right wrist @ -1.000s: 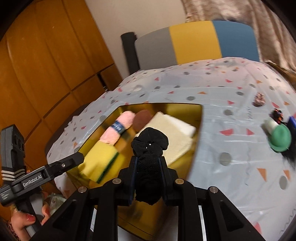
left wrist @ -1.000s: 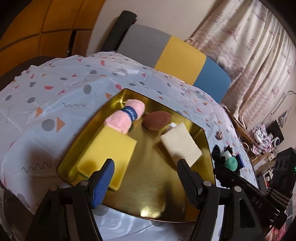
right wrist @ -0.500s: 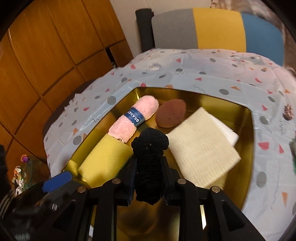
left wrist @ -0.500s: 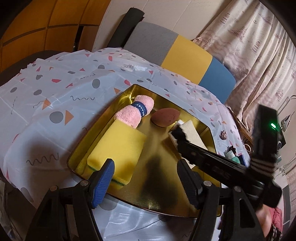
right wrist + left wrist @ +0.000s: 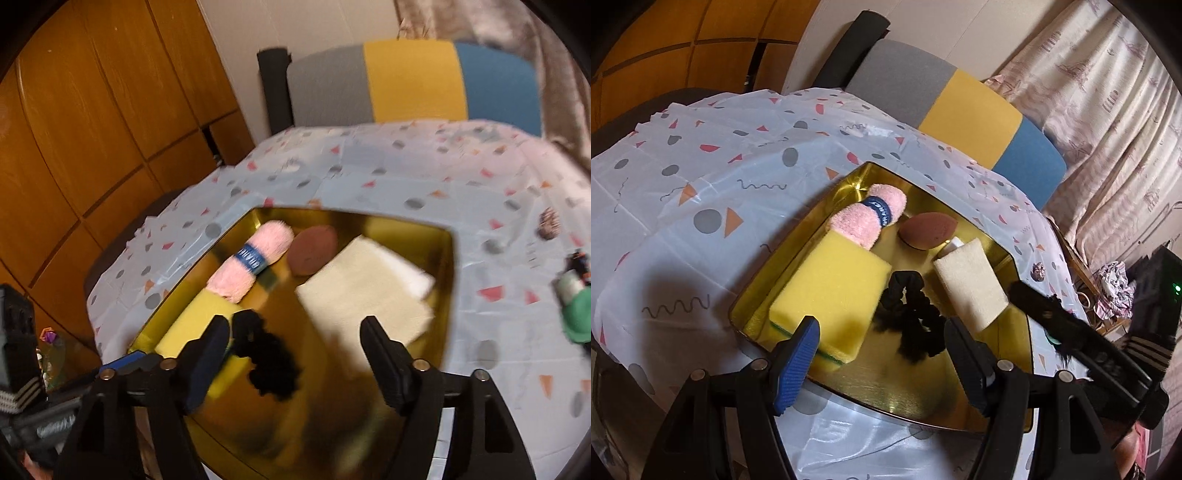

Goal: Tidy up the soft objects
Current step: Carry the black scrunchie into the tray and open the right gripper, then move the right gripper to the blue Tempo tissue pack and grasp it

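Note:
A gold tray [image 5: 894, 387] holds a yellow sponge [image 5: 827, 295], a pink rolled towel [image 5: 868, 218] with a blue band, a brown oval sponge [image 5: 927, 230] and a cream cloth [image 5: 971, 291]. A black scrunchie [image 5: 912, 317] lies on the tray floor between the yellow sponge and the cream cloth. My right gripper [image 5: 295, 358] hovers over the tray [image 5: 451, 288] with its jaws opening. The scrunchie [image 5: 269, 362] rests below them by the left finger, with no pad pressing it. My left gripper [image 5: 882, 363] stays open at the tray's near edge, holding nothing.
The tray sits on a patterned plastic tablecloth [image 5: 713, 166]. A green and white item [image 5: 578, 314] and a small patterned ball [image 5: 548, 223] lie on the cloth right of the tray. A grey, yellow and blue chair back [image 5: 960, 107] stands behind the table, with wooden cabinets [image 5: 92, 129] to the left.
My right gripper carried the scrunchie in over the tray, then its jaws spread and the scrunchie dropped onto the tray floor. The left gripper stayed where it was, open.

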### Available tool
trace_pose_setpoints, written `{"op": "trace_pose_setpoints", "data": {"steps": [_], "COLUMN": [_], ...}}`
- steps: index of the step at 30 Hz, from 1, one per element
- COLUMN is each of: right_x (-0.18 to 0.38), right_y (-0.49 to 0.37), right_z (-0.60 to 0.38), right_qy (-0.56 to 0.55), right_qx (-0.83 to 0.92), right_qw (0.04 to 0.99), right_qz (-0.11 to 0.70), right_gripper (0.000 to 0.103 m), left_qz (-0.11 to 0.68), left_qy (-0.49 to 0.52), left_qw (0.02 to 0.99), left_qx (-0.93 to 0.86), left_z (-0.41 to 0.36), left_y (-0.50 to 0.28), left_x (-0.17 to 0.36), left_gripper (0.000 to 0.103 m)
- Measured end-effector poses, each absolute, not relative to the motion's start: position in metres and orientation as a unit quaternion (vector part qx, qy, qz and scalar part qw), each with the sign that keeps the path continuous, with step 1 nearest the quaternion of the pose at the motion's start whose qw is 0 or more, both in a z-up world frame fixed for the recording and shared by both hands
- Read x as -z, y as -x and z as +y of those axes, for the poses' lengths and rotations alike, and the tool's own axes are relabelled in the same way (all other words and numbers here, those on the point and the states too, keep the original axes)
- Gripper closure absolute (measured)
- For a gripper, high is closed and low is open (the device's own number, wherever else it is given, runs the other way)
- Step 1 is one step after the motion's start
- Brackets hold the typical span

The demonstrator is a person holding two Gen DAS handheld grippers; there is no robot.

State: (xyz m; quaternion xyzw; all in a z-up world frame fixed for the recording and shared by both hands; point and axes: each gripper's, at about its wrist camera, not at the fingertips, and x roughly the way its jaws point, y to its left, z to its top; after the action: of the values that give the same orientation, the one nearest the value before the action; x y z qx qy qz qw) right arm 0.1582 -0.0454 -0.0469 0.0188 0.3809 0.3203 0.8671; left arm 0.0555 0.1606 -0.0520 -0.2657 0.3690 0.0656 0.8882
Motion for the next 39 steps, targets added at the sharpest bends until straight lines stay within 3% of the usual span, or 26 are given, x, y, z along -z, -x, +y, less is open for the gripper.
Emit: {"op": "trace_pose_setpoints", "data": {"steps": [8, 23, 39], "right_x": [0.043, 0.119, 0.118], "right_y": [-0.158, -0.133, -0.168], "right_z": [-0.114, -0.217, -0.336], "right_qy": [-0.052, -0.092, -0.129], "right_qx": [-0.261, -0.165, -0.056], "right_qw": [0.889, 0.88, 0.908], "right_qz": [0.374, 0.436, 0.395], "right_gripper": [0.026, 0.026, 0.026], "left_qz": [0.373, 0.382, 0.414], "left_qy": [0.236, 0.14, 0.11], "left_qw": [0.897, 0.906, 0.886], "left_qx": [-0.017, 0.114, 0.18], "left_z": [0.133, 0.046, -0.042], "left_y": [-0.056, -0.046, -0.054], "left_x": [0.051, 0.048, 0.044], "left_gripper": [0.032, 0.032, 0.032]}}
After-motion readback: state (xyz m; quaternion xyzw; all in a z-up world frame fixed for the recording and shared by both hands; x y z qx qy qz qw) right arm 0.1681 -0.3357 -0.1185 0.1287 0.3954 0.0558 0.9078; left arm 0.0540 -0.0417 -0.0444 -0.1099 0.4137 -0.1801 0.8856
